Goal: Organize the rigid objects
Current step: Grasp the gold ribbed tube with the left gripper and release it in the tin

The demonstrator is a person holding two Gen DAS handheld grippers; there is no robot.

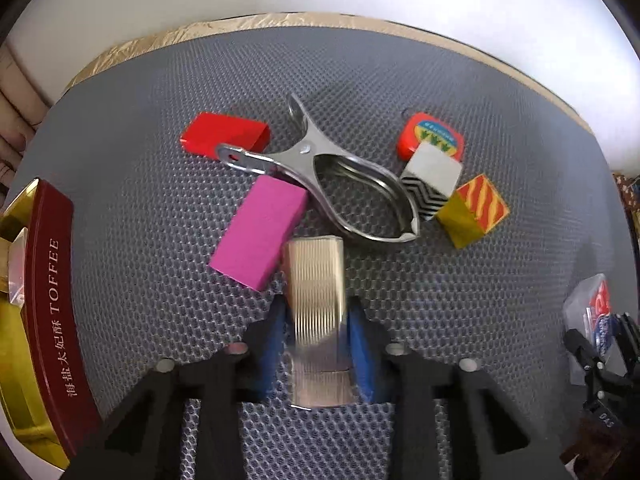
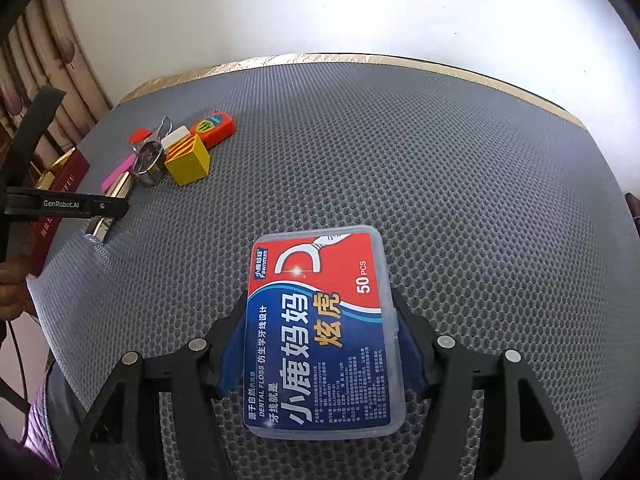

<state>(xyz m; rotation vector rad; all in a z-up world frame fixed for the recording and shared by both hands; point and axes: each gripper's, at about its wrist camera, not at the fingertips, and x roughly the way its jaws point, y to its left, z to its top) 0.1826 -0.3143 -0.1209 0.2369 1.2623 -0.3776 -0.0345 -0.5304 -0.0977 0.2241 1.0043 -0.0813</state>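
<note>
My left gripper (image 1: 316,308) points steeply down and is shut on a silver ribbed metal case (image 1: 316,280) that rests on the grey mesh mat (image 1: 440,320). Just beyond it lie a pink block (image 1: 258,232), a red block (image 1: 224,136), a large metal clip (image 1: 340,176), a red and blue tag (image 1: 432,136), a white zigzag block (image 1: 430,176) and a yellow striped cube (image 1: 472,210). My right gripper (image 2: 320,320) is shut on a clear dental floss box (image 2: 324,328), with a blue pad on each long side.
A dark red toffee tin (image 1: 48,300) with a gold inside stands at the mat's left edge. The mat (image 2: 480,200) ends at a tan border with a white wall behind. A curtain (image 2: 44,80) hangs at the far left.
</note>
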